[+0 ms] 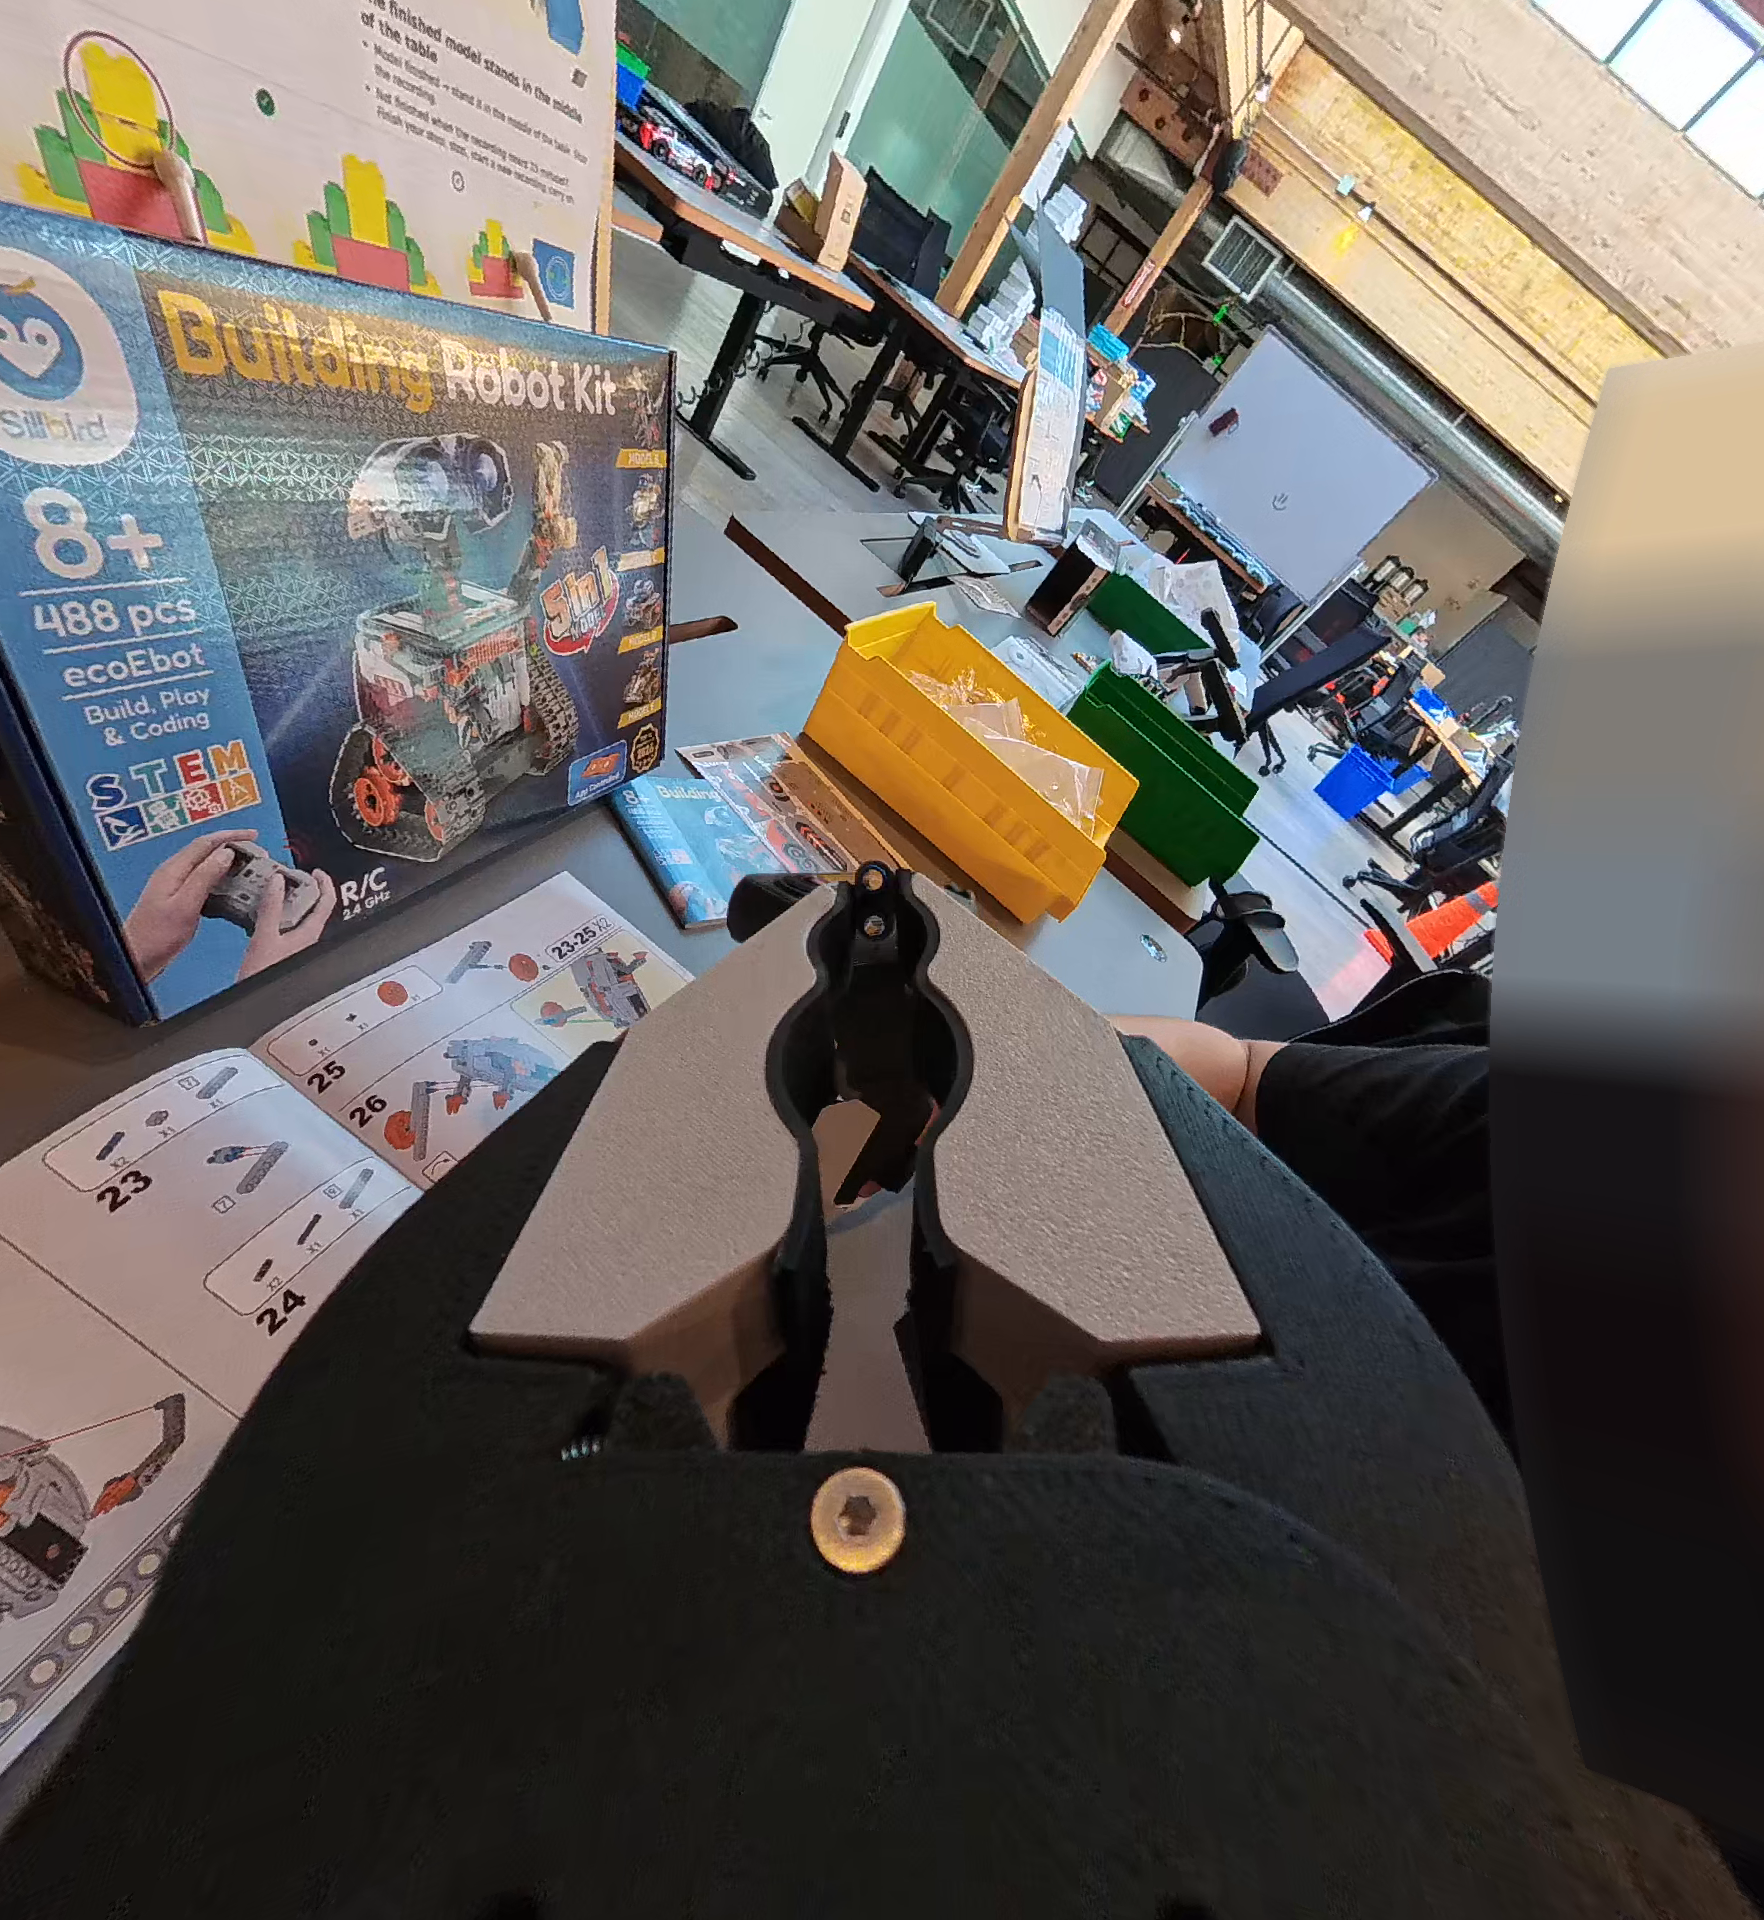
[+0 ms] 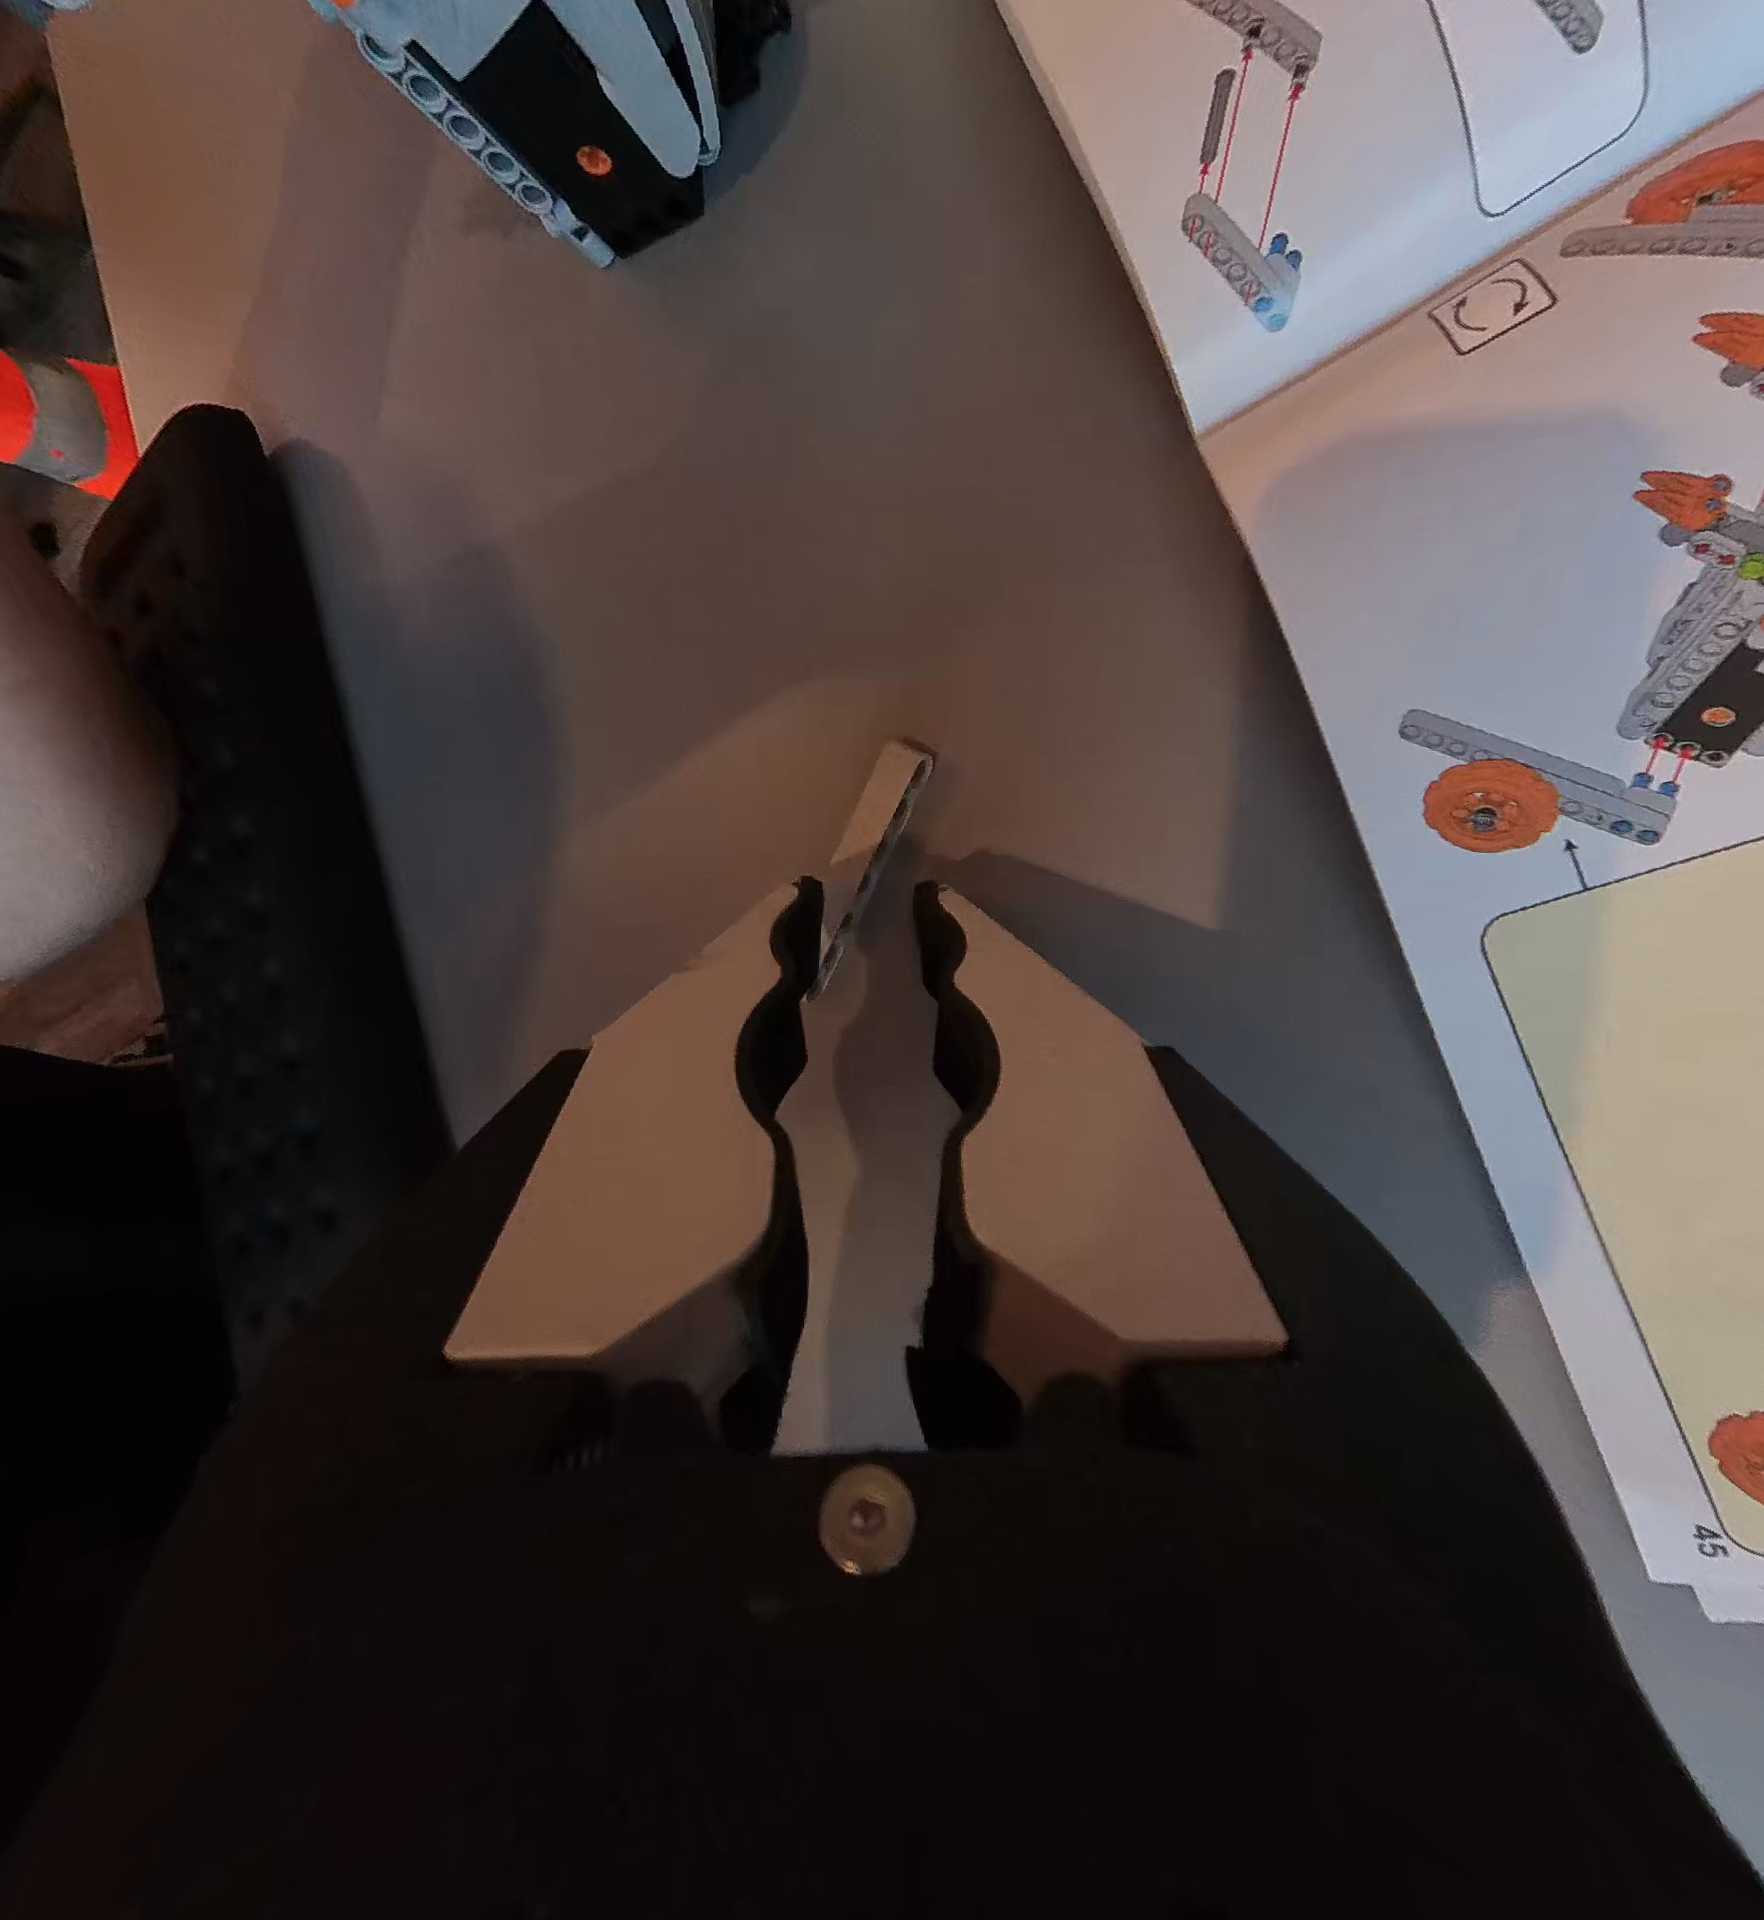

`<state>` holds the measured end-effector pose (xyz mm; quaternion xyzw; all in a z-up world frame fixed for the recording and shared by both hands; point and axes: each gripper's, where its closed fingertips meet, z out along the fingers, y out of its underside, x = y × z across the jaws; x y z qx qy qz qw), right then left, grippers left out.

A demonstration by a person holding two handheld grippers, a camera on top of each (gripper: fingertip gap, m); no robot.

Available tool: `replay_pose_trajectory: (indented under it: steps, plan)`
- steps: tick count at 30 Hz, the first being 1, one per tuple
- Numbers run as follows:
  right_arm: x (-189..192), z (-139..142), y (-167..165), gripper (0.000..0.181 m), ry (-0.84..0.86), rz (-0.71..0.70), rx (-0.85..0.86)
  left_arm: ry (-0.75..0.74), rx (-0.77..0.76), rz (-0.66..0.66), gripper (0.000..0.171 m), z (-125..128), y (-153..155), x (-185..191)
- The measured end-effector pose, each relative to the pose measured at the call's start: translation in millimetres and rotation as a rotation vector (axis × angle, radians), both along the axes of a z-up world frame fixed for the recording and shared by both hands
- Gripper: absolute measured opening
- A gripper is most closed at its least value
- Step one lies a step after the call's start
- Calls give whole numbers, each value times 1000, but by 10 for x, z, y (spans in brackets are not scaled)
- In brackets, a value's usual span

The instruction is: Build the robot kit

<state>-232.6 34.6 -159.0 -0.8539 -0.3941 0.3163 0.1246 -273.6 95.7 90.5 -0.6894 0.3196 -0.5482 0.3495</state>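
Note:
My left gripper (image 1: 873, 896) is shut on a small black building part (image 1: 873, 1049) that fills the gap between its grey fingers; a pin with a yellow dot sticks out at the tips. It is held above an open instruction booklet (image 1: 182, 1195). My right gripper (image 2: 865, 894) is slightly open over the grey table (image 2: 701, 520). A thin grey holed beam (image 2: 883, 810) stands tilted between its fingertips, leaning on the left finger with a gap to the right one. A partly built black, white and grey model (image 2: 566, 135) lies farther ahead.
The blue kit box (image 1: 286, 623) stands at the back left, with a poster behind it. A yellow bin (image 1: 961, 769) with plastic bags and green bins (image 1: 1169, 769) sit at the back right. The open booklet (image 2: 1480, 520) lies right of my right gripper. A person's arm (image 2: 16, 779) is at the left. My hands' fingertips stand some 25 cm from each other.

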Motion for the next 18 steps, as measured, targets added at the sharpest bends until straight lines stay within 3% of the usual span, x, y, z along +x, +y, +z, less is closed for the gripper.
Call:
replay_pose_trajectory:
  steps: [4,8,15,18]
  plan:
    - [-38,-17,-33,19,-19,11,24,6,2,-4,5,-3,-8,19]
    - [-89,-21,-63,7,-71,76,135,11,2,-7,5,-12,-8,29]
    - [-151,-16,-99,6,-402,399,705,9,-8,-1,6,-26,11,13]
    - [-175,-22,-145,7,-482,460,788,2,-11,2,5,-20,15,0]
